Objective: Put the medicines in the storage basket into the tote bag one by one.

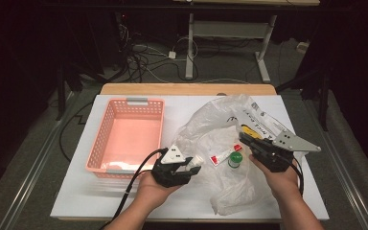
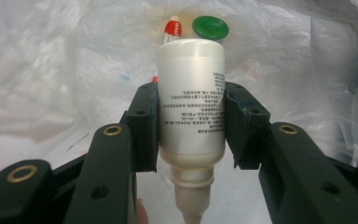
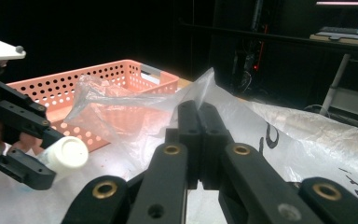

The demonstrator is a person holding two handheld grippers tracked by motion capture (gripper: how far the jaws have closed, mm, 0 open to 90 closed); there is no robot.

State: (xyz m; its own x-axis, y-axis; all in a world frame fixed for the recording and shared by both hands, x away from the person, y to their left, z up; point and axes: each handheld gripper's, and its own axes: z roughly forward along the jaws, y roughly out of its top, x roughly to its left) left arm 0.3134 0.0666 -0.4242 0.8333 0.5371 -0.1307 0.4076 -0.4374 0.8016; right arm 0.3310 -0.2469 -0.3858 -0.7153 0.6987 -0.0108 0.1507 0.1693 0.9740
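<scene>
Dark floor and tangled cables surround a white desk (image 1: 76, 191), on which the work is laid out. At its centre, a small white bottle (image 2: 192, 102) is gripped by the left hand-held gripper (image 1: 188, 167), the pads pressed on both sides of its body. In the left gripper view the bottle's long axis is seen running along the jaws, its nozzle turned back toward the hand and its flat base pointing away. In the high view it is held just above the desk at the edge of a crumpled clear plastic bag (image 1: 220, 120).

The bag's film is pinched by the right hand-held gripper (image 3: 199, 135), whose jaws are closed tight on a raised fold, so that the mouth is kept lifted. Inside the bag a red-and-white tube (image 1: 222, 156) and a green-capped jar (image 1: 235, 160) are left lying, just beyond the bottle's base.

A pink perforated basket (image 1: 98, 143) stands to the left of the held bottle, close beside the left hand-held gripper and well apart from the right one. Judged from this layout, a short carry leftward is called for.
</scene>
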